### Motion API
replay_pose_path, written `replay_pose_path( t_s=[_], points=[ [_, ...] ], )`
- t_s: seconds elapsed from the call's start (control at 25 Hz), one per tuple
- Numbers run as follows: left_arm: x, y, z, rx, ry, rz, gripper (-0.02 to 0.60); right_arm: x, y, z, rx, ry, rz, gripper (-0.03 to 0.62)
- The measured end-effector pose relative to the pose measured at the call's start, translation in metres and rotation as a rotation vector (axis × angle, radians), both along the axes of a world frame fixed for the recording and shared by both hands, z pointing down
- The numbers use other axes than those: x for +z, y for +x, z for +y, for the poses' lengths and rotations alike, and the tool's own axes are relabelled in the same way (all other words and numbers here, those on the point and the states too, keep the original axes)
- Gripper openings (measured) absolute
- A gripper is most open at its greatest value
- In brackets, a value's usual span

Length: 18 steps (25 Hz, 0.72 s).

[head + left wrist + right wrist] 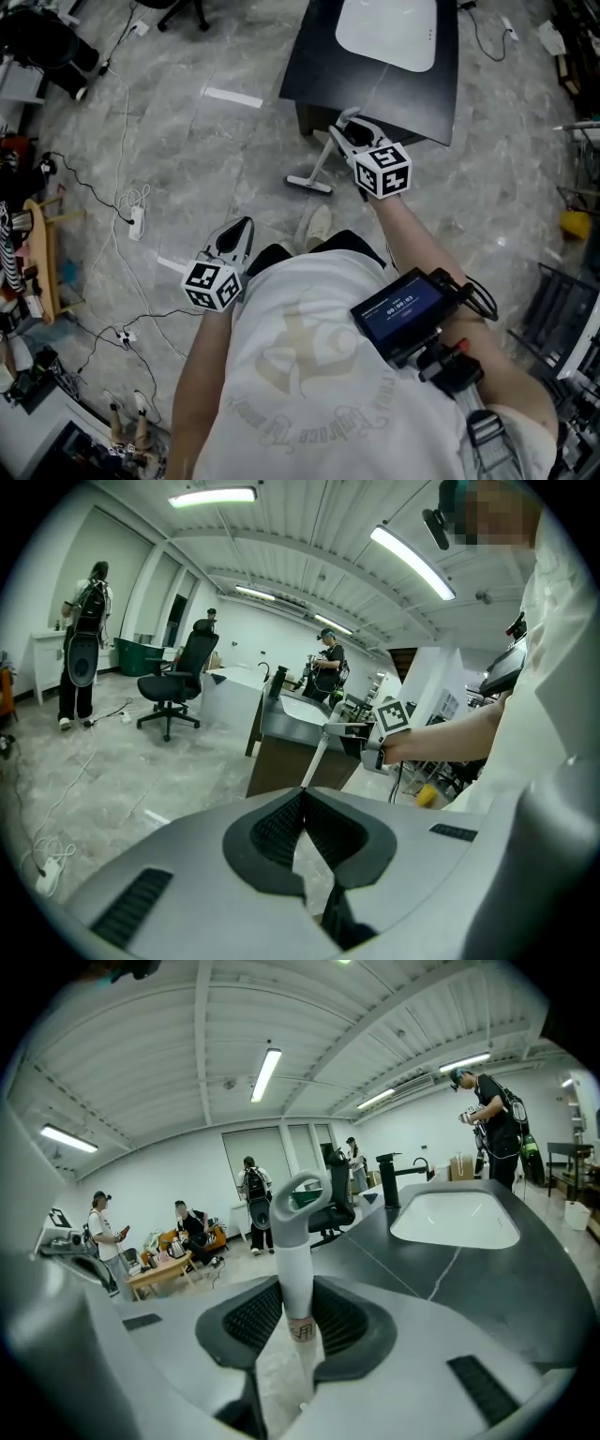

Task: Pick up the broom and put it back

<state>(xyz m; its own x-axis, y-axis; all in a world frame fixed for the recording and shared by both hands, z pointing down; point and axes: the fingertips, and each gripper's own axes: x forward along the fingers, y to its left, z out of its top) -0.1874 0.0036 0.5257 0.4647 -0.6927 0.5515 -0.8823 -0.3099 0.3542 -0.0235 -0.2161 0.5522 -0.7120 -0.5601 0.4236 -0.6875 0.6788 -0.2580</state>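
A white broom stands tilted in front of the dark counter [323,70]; its head [309,185] rests on the grey floor and its handle [325,157] slants up to the right. My right gripper [349,127] is shut on the upper handle [292,1283], just below the hang loop [298,1192]; its jaws [298,1299] press on both sides. My left gripper [242,225] hangs lower left, apart from the broom, shut with nothing between its pads [302,797]. In the left gripper view the handle [314,761] and the right gripper [361,738] show ahead.
The counter holds a white sink [455,1218] and a black tap [389,1180]. Cables and a power strip [136,222] lie on the floor at the left. An office chair [178,677] and several people stand farther off. My shoe [319,225] is near the broom head.
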Motion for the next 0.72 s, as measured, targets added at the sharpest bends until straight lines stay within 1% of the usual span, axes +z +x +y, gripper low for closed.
replay_pose_path(
  t_s=[0.16,0.44,0.6,0.72],
  points=[
    [-0.006,0.003,0.003,0.040,0.033,0.013,0.012,-0.004,0.001,0.029,-0.014,0.008,0.031,0.112],
    [-0.011,-0.017,0.033,0.068,0.060,0.033,0.012,-0.027,0.012,0.077,0.034,0.057,0.080,0.112],
    [-0.011,-0.020,0.054,0.102,0.066,0.046,0.012,-0.042,0.028,0.101,0.091,0.089,0.102,0.112],
    [-0.012,-0.018,0.064,0.133,0.076,0.062,0.012,-0.052,0.050,0.116,0.160,0.101,0.115,0.112]
  ],
)
